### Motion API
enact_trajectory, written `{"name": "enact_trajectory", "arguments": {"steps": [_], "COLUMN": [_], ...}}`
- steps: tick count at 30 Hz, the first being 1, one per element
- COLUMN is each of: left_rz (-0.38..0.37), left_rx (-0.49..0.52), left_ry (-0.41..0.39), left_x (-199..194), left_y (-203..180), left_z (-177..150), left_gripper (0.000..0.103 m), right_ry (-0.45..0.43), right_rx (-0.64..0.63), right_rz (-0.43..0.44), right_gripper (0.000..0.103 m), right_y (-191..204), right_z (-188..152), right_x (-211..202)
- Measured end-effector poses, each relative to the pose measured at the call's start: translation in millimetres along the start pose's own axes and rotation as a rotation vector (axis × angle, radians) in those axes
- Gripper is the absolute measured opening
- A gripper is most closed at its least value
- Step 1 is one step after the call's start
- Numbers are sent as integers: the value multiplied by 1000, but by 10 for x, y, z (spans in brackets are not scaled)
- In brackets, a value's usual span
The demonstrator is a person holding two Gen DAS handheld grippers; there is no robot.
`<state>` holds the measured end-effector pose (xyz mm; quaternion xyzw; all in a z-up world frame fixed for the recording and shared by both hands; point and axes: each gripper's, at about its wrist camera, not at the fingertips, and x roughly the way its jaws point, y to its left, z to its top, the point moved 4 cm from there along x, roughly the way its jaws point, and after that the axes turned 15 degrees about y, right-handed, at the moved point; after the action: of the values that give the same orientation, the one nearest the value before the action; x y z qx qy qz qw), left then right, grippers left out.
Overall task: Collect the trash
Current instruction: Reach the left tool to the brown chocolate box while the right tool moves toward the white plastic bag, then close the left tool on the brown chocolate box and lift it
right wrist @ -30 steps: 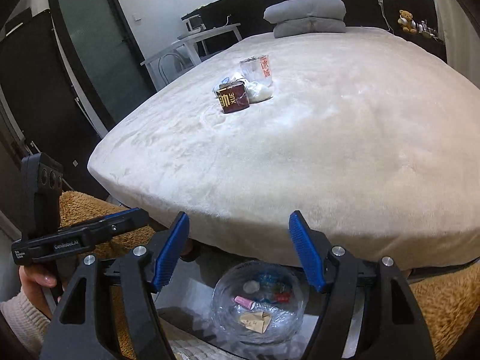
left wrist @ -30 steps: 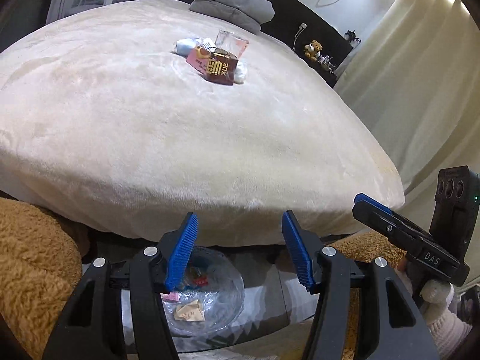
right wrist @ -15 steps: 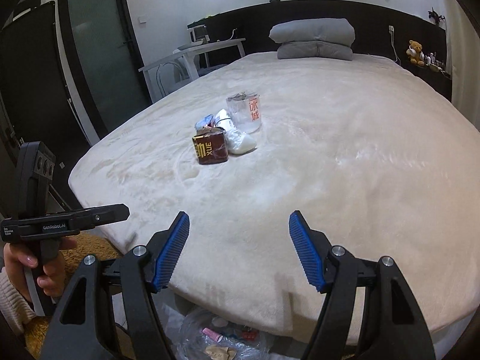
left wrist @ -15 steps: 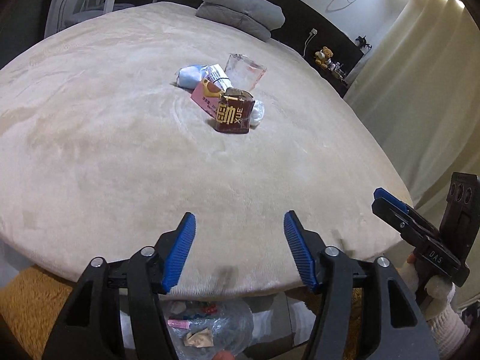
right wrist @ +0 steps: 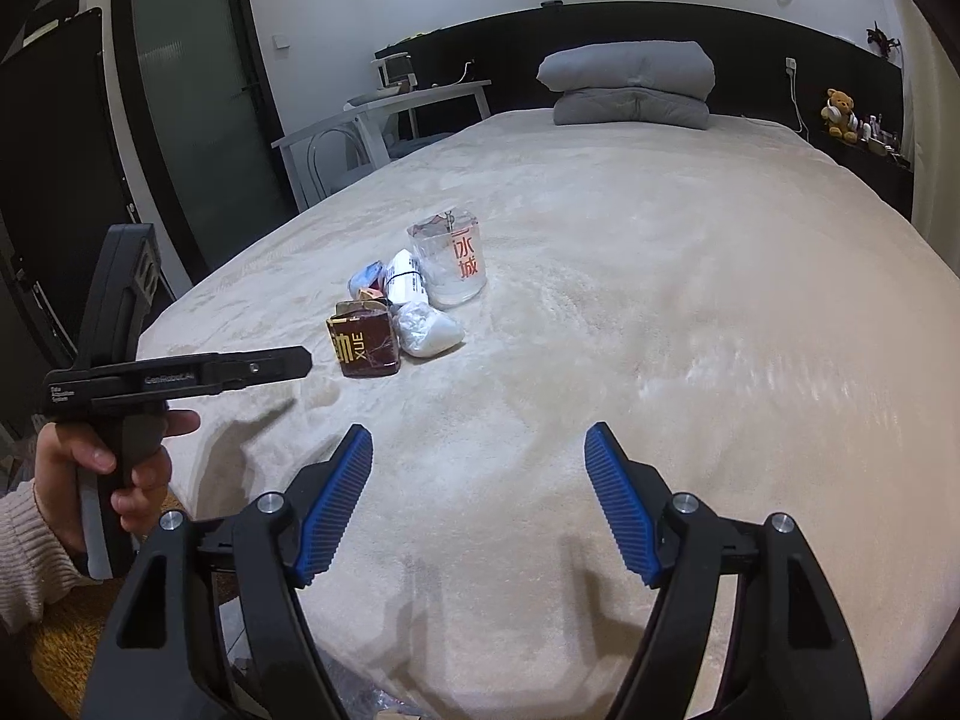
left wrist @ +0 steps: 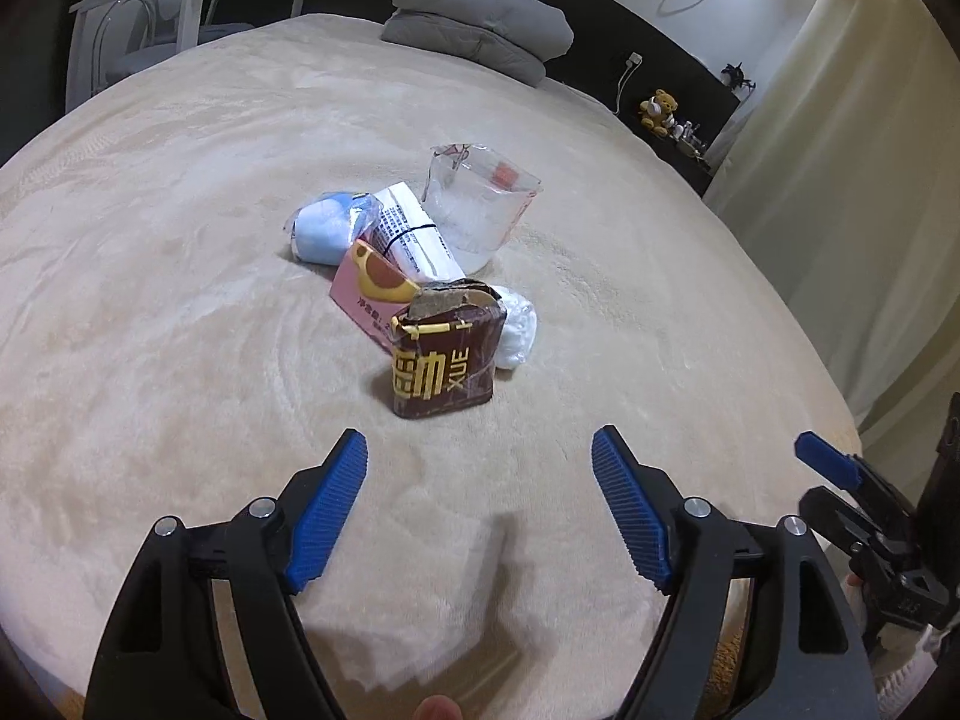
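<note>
Two grippers are hovering over the near edge of the bed [left wrist: 180,312], and we are holding both with nothing between their fingers. Our left gripper [left wrist: 480,510] has just been spreading its jaws and is standing wide; our right gripper [right wrist: 480,504] has also been opening and is gaping wide. Ahead of the left fingers [left wrist: 327,510], a brown packet [left wrist: 444,360] is standing upright, touching a pink wrapper [left wrist: 366,294] and a white bag [left wrist: 516,330]. Behind them a clear plastic cup [left wrist: 474,204] and a blue bundle [left wrist: 324,228] are sitting together mid-bed. Grey pillows [right wrist: 630,84] are lying stacked at the headboard.
</note>
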<state>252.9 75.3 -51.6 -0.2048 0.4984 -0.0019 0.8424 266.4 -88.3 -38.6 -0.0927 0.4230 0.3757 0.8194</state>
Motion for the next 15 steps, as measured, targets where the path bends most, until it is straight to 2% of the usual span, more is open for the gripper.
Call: {"name": "enact_trajectory", "arguments": {"steps": [5, 15], "left_rz": [92, 176], "left_rx": [-8, -8], "left_ry": [9, 33], "left_x": [251, 597], "left_y": [-26, 0], "left_z": [216, 422], "left_gripper": [76, 76], "right_ry": [-4, 43], "right_rx": [-10, 83], "right_rz": [4, 117], "right_gripper": [73, 73], "right_y": [-82, -296], "right_z": [105, 184], "right_x": [41, 132]}}
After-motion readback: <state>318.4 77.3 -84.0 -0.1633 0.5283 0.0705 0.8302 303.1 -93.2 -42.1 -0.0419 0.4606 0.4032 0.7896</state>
